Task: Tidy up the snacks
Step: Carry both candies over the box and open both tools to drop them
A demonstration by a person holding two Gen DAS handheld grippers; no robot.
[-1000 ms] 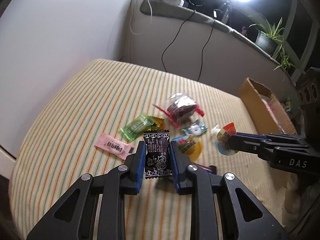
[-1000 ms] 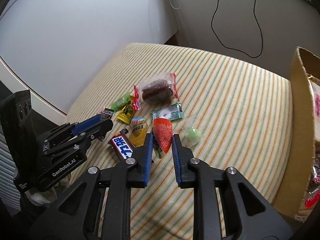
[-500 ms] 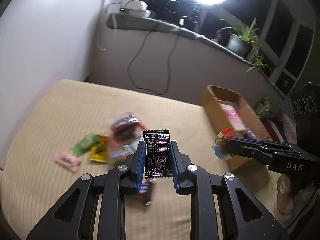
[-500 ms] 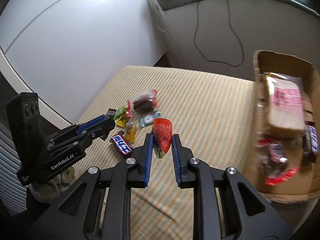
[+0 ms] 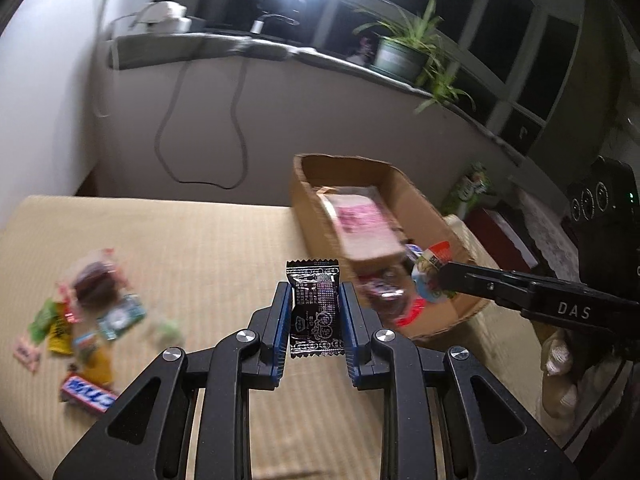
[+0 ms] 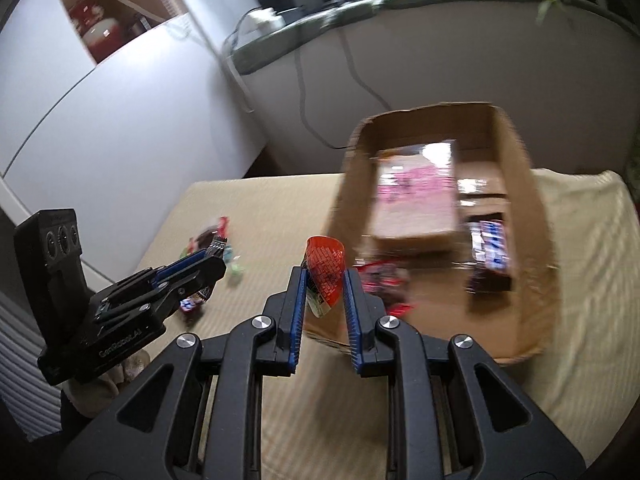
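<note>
The left hand-held gripper is clamped on a black snack packet, which stands upright between its blue-lined fingers above the striped cloth-covered surface. The right hand-held gripper is closed on a red-and-white snack packet, its red top rising above the fingertips; in the left wrist view this same gripper reaches in from the right with the packet at its tip, just over the near end of the cardboard box.

To the left on the cloth lies a loose cluster of snacks: a blue-wrapped bar nearest, then yellow, green and pink packets, and a clear bag with something dark inside. All are blurred.

Farther on, the open cardboard box sits at the right side of the surface. Inside it are a large pink-printed pack, a blue-wrapped bar and red wrappers near the front wall. Beyond, a potted plant stands on a ledge, and cables hang down the wall.
</note>
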